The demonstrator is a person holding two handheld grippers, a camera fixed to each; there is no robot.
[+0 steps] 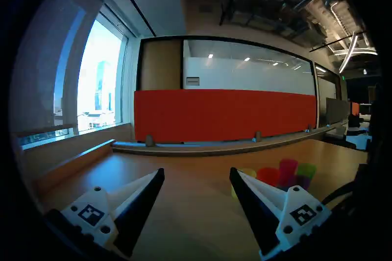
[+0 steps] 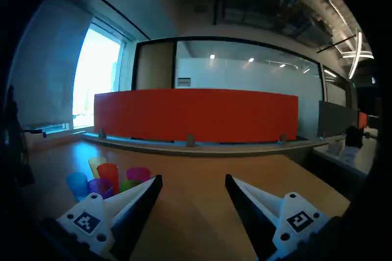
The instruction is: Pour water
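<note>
- Presently, left tongs (image 1: 196, 170) stand apart, holding nothing, above the counter (image 1: 196, 222).
- Likewise, right tongs (image 2: 193, 177) stand apart and empty.
- Task item: coloured cups (image 1: 281, 173) cluster upright on the counter, short of its far edge, between the two tongs.

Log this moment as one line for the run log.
left hand-held gripper: open, empty | right hand-held gripper: open, empty | cluster of coloured plastic cups: upright on wooden table, untouched
</note>
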